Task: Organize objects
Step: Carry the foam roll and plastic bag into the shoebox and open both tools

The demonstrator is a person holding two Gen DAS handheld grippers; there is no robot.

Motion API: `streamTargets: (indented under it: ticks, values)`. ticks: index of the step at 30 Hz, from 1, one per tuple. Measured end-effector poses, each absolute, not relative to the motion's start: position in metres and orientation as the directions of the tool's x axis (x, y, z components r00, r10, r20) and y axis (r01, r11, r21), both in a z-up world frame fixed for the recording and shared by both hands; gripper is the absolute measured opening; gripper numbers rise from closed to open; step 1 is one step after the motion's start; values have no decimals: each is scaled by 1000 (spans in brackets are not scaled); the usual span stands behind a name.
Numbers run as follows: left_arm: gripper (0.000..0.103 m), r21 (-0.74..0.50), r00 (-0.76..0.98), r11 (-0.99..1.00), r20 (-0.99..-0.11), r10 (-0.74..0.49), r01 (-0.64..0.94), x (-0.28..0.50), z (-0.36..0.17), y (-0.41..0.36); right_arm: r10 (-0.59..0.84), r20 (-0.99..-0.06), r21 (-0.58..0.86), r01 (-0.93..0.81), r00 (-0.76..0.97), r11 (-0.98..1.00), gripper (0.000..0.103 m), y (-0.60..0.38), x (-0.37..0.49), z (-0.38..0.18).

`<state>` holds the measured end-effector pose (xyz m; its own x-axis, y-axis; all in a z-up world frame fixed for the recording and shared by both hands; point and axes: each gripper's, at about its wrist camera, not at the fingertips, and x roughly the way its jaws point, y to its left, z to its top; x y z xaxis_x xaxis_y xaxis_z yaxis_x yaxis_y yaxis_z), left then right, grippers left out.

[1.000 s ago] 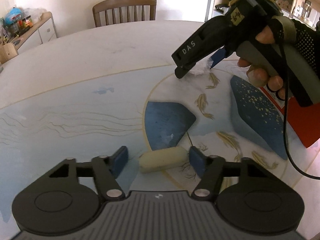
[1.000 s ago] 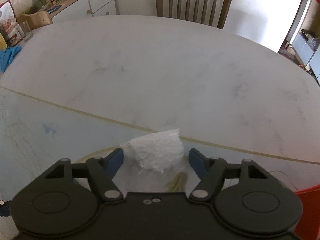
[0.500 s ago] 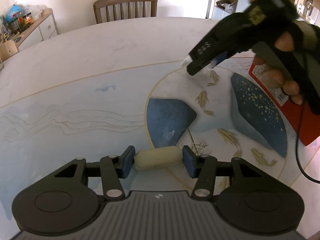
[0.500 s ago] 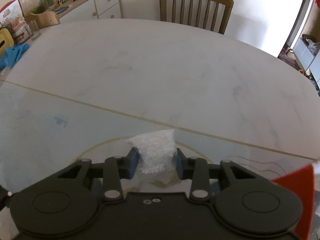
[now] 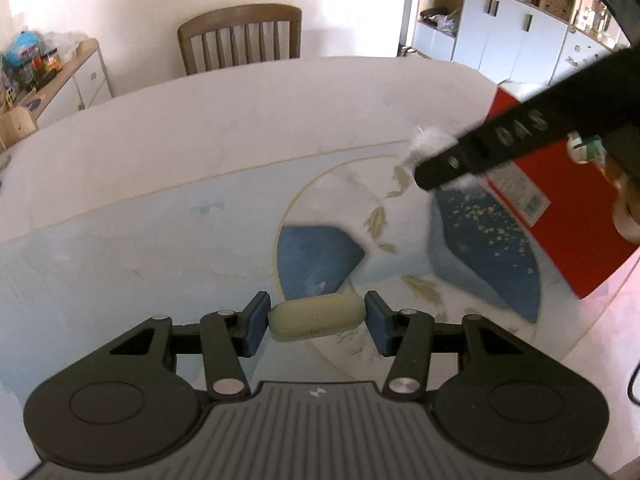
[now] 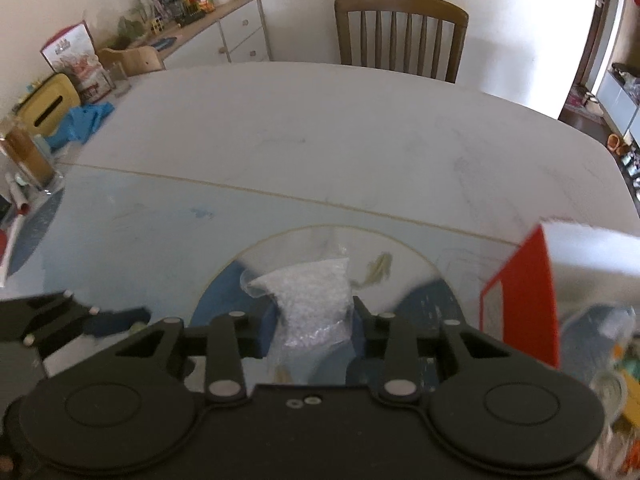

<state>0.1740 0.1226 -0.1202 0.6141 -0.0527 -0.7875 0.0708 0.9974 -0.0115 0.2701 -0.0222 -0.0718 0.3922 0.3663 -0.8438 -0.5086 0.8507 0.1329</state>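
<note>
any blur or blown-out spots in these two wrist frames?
Left wrist view: fisheye bends the table edge; the right gripper is slightly smeared, while the left gripper and the cream roll it grips are sharp. Right wrist view: the red box and right margin are motion-blurred; the plastic bag stays fairly crisp; the doorway is overexposed.

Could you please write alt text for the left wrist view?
The left gripper grips a cream oblong piece end to end between its blue fingers, above a blue fish-patterned mat. At upper right, the right gripper holds a white crinkly bag near a red box.
</note>
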Motion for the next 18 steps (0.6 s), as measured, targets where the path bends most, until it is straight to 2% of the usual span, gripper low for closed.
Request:
streamTargets:
  ticks: [18]
  values:
    - [51, -8, 684, 981, -716, -140, 193, 160, -40, 56, 401, -751, 184, -418, 524, 890, 36, -118, 206, -8]
